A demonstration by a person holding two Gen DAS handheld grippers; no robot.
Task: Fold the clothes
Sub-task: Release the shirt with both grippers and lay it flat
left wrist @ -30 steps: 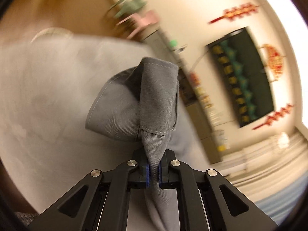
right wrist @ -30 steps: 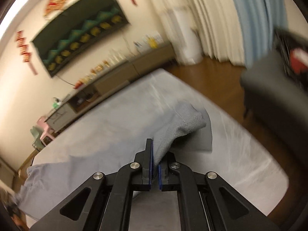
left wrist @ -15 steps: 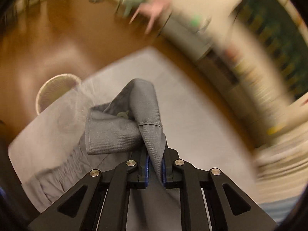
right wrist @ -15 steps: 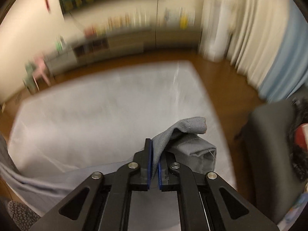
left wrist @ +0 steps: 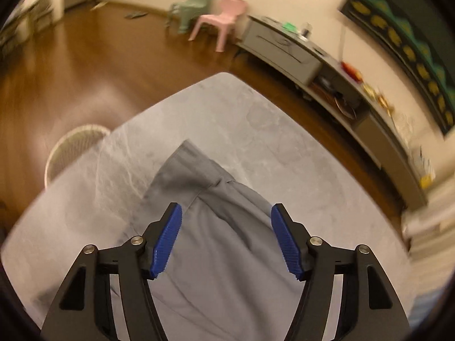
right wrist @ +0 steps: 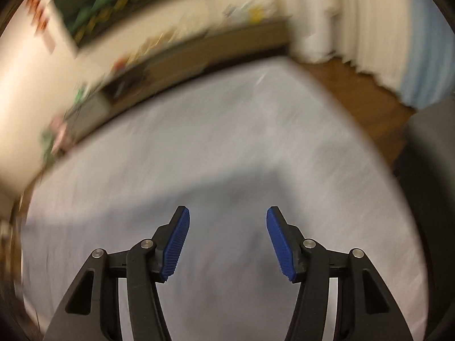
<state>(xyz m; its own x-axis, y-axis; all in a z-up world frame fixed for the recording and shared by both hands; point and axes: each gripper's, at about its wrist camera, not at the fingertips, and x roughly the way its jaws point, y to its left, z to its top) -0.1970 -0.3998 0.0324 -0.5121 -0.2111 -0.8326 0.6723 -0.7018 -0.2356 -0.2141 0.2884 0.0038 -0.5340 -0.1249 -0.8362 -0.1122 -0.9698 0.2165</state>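
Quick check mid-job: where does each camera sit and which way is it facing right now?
Left wrist: on the left tool, looking down at grey trousers on the grey table; open fingers show.
Right wrist: on the right tool, looking down at the blurred trousers; open fingers show.
Shared: table, trousers, low cabinet.
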